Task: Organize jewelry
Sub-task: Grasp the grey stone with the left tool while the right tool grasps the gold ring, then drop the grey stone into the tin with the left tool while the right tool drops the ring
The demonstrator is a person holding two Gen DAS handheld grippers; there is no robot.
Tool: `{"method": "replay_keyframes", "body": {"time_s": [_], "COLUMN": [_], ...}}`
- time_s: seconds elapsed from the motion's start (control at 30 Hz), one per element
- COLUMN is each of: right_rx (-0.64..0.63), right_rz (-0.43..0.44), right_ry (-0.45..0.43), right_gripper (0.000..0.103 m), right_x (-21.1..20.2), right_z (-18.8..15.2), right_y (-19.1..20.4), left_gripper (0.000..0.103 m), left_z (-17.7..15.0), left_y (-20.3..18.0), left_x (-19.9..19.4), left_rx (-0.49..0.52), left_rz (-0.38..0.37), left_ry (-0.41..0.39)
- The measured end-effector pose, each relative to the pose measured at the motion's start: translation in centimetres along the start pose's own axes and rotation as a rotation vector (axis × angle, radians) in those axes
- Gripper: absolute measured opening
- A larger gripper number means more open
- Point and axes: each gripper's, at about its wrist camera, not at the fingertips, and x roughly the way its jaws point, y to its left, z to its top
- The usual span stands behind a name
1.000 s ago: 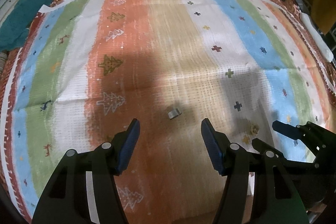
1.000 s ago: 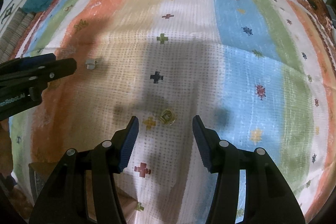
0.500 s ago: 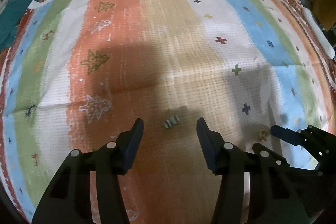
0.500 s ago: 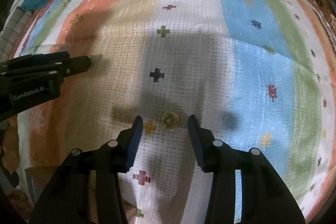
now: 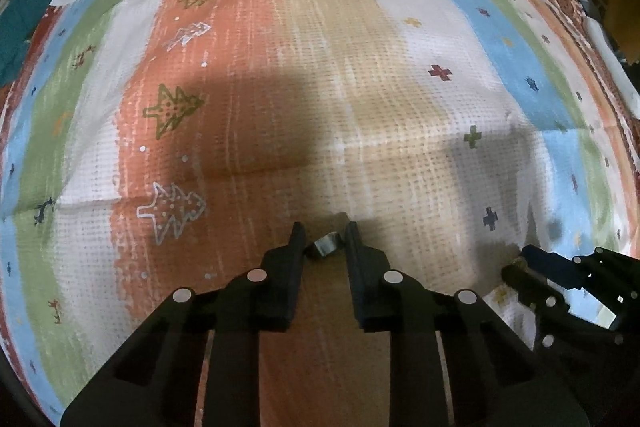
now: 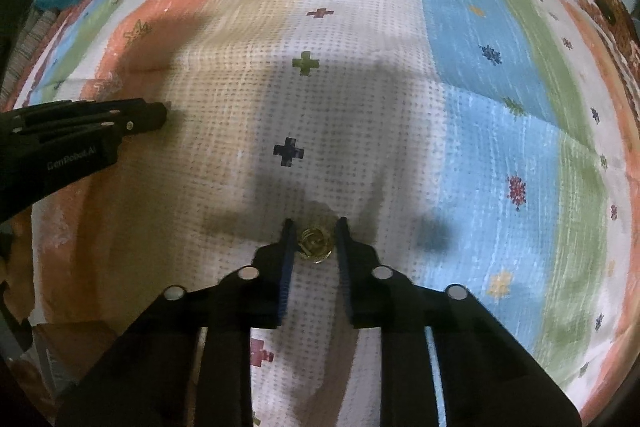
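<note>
Fingers closing in on both sides: the left gripper (image 5: pixel 325 231) has just narrowed onto a small silver band ring (image 5: pixel 326 245) between its tips; the right gripper (image 6: pixel 314 227) likewise pinches a round gold ring (image 6: pixel 315 243) on the striped cloth (image 6: pixel 460 107).

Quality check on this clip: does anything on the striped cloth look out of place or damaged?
Nothing stands out. Silver ring sits between the left gripper fingers, gold ring between the right gripper fingers; cloth only creased.

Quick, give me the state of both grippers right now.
Left gripper: jaws have just been closing, now shut on the silver ring.
Right gripper: jaws have just been closing, now shut on the gold ring.
</note>
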Motion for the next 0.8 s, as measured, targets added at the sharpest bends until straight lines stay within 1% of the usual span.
{"method": "replay_keyframes", "body": {"time_s": [0.2,0.33,0.6,0.8], "right_rx": [0.006,0.01,0.002,-0.006], "right_rz": [0.012,0.014,0.017,0.01], "right_ry": [-0.011,-0.024,-0.073,-0.12], "right_gripper": [0.018,0.018,0.018,0.018], "right_x": [-0.2,-1.0,-3.7,-6.1], "right_z": [0.0,-0.7,-1.6,-2.4], "right_y": [-0.3,-0.7,-0.1,0.2], "left_gripper": [0.02,0.02,0.02,0.02], "left_z": [-0.2,-0.5,-2.3,-3.4], "left_y": [0.0,0.3,0.7,0.2], "left_x": [-0.5,-1.5,-3.9,-5.4], "left_rx": [-0.004,-0.021,-0.069,-0.063], "left_rz": [0.015,0.01,0.01,0.034], "left_ry": [-0.012,-0.027,-0.057,-0.069]}}
